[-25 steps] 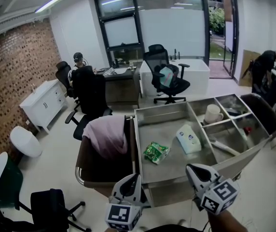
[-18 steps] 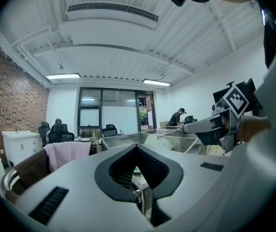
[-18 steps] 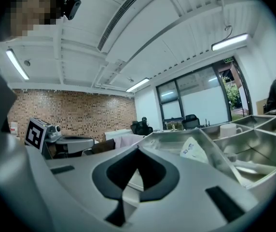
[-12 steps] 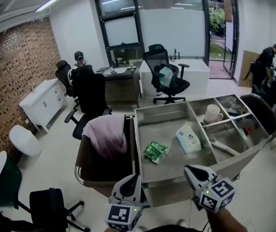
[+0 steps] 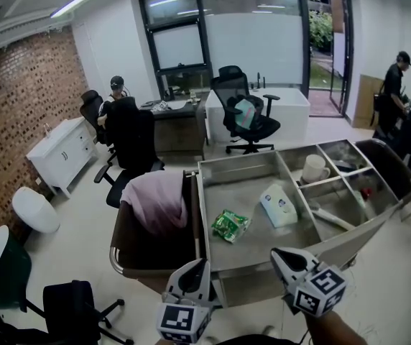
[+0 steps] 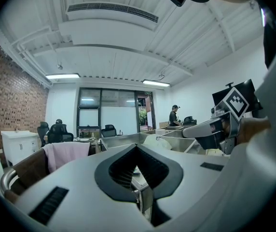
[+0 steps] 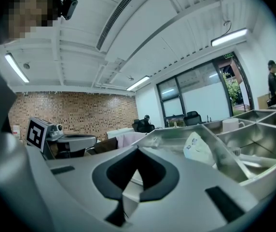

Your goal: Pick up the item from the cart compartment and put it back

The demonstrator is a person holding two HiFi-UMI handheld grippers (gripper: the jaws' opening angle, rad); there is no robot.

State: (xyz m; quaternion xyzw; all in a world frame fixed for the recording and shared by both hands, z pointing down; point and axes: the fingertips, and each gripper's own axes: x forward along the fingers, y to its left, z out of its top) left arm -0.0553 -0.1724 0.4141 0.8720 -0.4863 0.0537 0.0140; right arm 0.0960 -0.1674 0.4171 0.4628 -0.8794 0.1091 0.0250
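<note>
- My left gripper (image 5: 195, 268) hung low at the near edge of the cart (image 5: 213, 172), below the front rim. Its jaws were pressed together with nothing between them.
- My right gripper (image 5: 280, 255) sat beside it, a little further right, also just short of the front rim. Its jaws were fully closed and empty too.
- Neither gripper touched anything on the cart.
- A green packet (image 5: 231, 225) lay flat on the floor of the big left compartment, towards the near side.
- A white pack (image 5: 278, 205) lay in the same compartment, to the right of the green packet and apart from it, close to the divider.
- A white mug (image 5: 314, 169) stood upright in one of the smaller compartments on the right.
- A pink cloth (image 5: 159, 201) was draped over the brown bin fixed to the cart's left end.
- Beyond the cart, one person (image 5: 116, 92) sat at a desk by the brick wall, and another (image 5: 394, 83) stood at the far right of the room.
</note>
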